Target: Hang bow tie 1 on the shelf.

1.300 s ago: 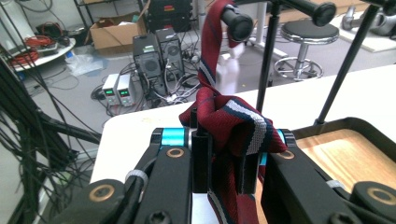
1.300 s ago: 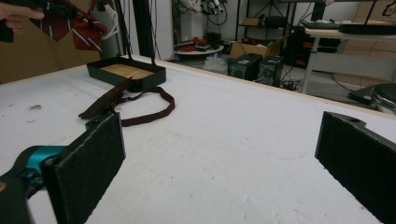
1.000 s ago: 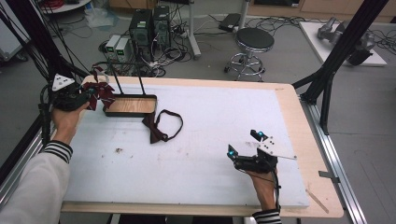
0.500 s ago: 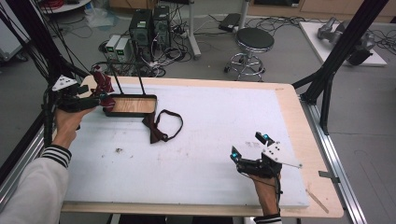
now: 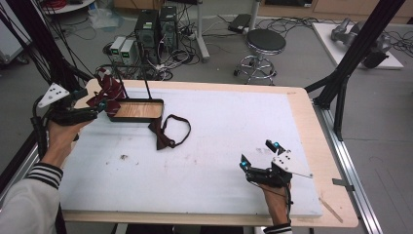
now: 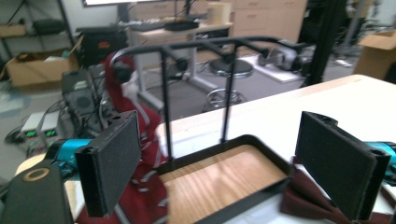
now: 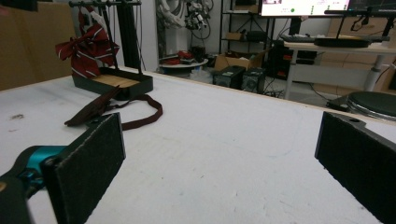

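Note:
A red striped bow tie (image 5: 108, 89) hangs from the top rail of a black stand with a wooden base (image 5: 138, 110) at the table's back left. My left gripper (image 5: 97, 109) hovers just left of it. Its jaws have just been opening and nothing is between the pads (image 6: 112, 163). In the left gripper view the striped bow tie (image 6: 140, 126) hangs beside the left jaw, and the stand base (image 6: 219, 184) lies ahead. A dark maroon bow tie (image 5: 163, 134) with a looped strap lies on the white mat in front of the stand. My right gripper (image 5: 258, 154) rests open near the front right.
The white mat (image 5: 234, 122) covers most of the wooden table (image 5: 311, 126). Behind the table stand computer boxes (image 5: 156, 24), a round stool (image 5: 265, 41) and black frame posts (image 5: 350, 63). In the right gripper view the stand (image 7: 116, 81) and maroon tie (image 7: 107, 109) lie far off.
My left gripper has opened and let go of the striped bow tie, which now hangs on the stand's rail. The left hand has drawn back a little. The right hand has barely moved.

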Tool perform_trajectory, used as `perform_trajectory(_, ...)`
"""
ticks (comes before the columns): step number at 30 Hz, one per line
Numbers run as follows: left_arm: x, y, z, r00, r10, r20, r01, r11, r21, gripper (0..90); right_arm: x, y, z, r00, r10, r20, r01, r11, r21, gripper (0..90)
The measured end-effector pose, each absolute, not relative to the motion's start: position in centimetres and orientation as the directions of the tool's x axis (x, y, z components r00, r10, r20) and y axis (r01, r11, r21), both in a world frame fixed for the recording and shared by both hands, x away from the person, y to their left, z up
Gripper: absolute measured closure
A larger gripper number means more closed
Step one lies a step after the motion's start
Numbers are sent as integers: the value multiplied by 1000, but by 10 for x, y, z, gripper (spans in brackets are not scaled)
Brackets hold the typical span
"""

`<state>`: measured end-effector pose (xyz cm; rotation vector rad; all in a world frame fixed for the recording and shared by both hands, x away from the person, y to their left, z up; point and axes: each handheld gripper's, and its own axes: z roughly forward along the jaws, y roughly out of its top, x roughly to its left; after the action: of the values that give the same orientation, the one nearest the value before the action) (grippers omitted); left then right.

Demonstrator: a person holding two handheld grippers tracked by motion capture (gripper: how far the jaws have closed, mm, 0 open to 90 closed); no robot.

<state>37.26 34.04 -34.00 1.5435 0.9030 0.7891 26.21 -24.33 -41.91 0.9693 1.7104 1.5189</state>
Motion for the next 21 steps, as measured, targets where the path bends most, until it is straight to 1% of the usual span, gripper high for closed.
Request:
perform_trajectory(3,361,335,-339,512,859,10,95,-68,993,144,263,-243,-422,-516,857,7,97,50,994,8)
perform_trajectory(5,354,329,-338,525,851,14,84,-68,994,135,262,-242,-425,-512,859,20,108,42,993,8)
perform_trajectory(10,339,314,-338,566,823,39,43,-76,996,132,257,-239,-429,-515,857,3,96,53,994,8)
perform_trajectory(12,335,308,-337,582,812,45,28,-75,997,131,257,-237,-433,-516,856,-22,82,75,994,8)
perform_trajectory(16,326,297,-335,610,791,54,2,-70,998,131,257,-233,-438,-515,856,-42,76,94,993,8)
perform_trajectory(21,314,288,-332,635,770,63,-28,-58,998,131,257,-232,-442,-510,859,-50,67,97,993,8)
